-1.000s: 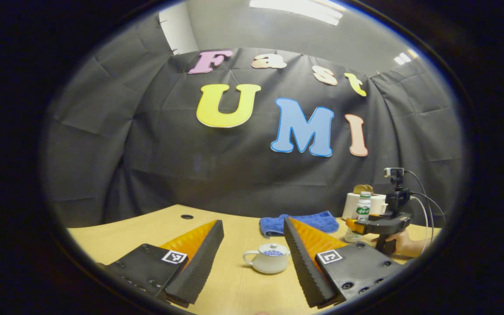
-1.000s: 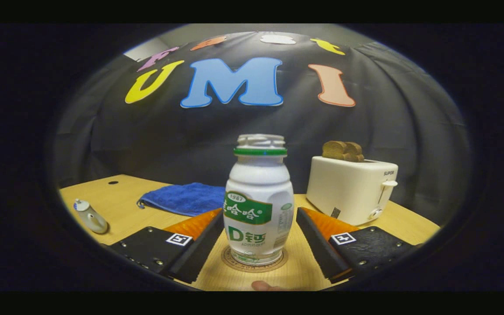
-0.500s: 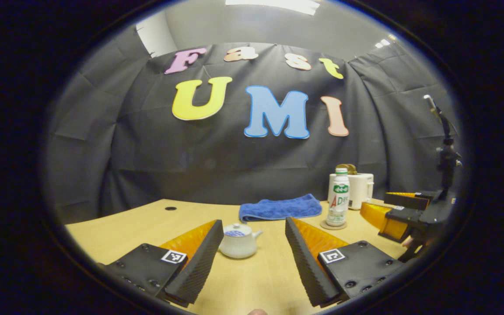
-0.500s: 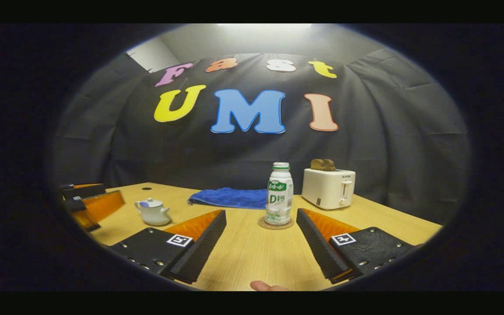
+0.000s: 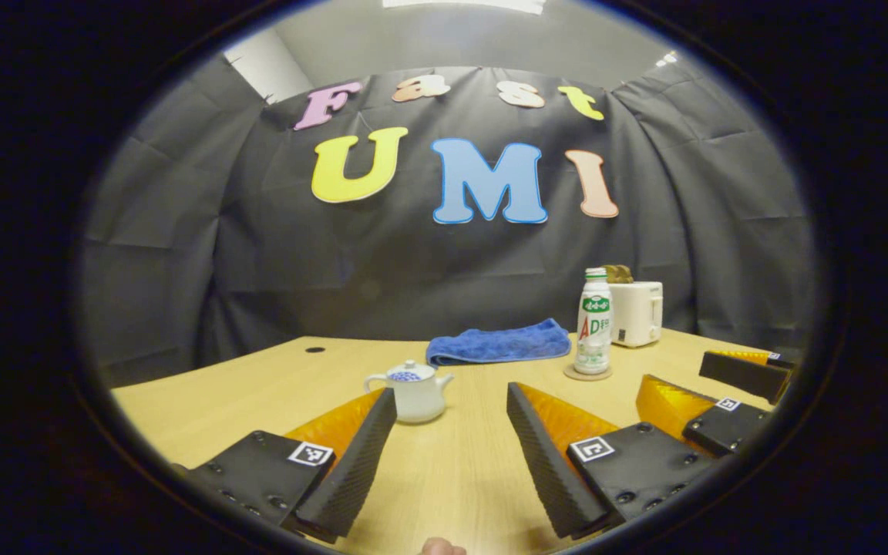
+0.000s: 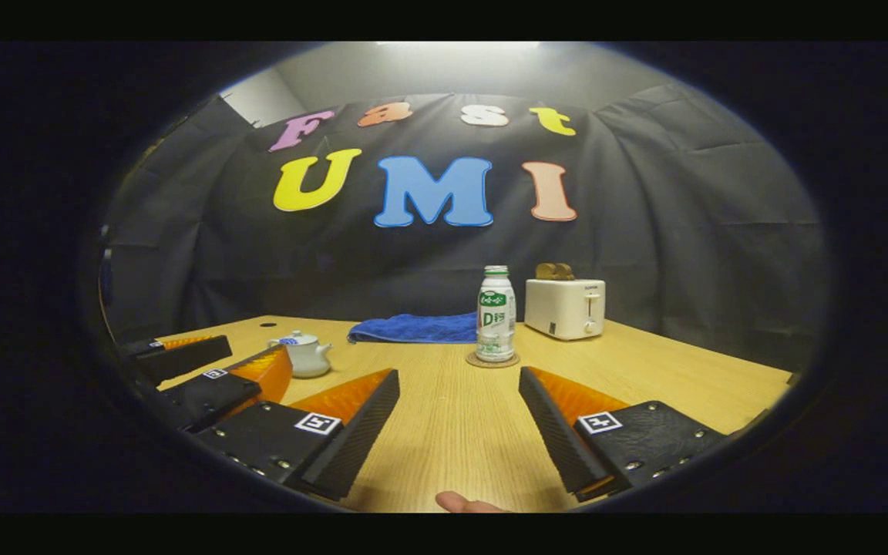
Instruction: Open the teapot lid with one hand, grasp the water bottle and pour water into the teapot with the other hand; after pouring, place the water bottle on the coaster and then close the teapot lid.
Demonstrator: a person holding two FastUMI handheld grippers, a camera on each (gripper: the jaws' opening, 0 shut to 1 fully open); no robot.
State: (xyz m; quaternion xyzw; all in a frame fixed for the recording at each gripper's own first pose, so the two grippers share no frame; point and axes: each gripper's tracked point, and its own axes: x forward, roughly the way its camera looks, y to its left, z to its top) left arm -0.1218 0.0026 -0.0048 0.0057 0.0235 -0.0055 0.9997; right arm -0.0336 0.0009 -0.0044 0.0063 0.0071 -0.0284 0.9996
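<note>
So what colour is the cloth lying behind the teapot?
Blue; the cloth shows best in the left gripper view, behind the teapot.

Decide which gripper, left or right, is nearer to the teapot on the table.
Left. The left gripper sits just short of the teapot, which stands by its left finger. The right gripper faces the water bottle, with the teapot off to its left.

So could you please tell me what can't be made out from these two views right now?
- Water level in the teapot: the lid hides the inside in both views.
- What is left in the water bottle: opaque wall and label.
- Coaster print: too small.
- Toaster's left side: behind the bottle in the left gripper view.
- Blue towel's right end: behind the bottle in the right gripper view.
</note>
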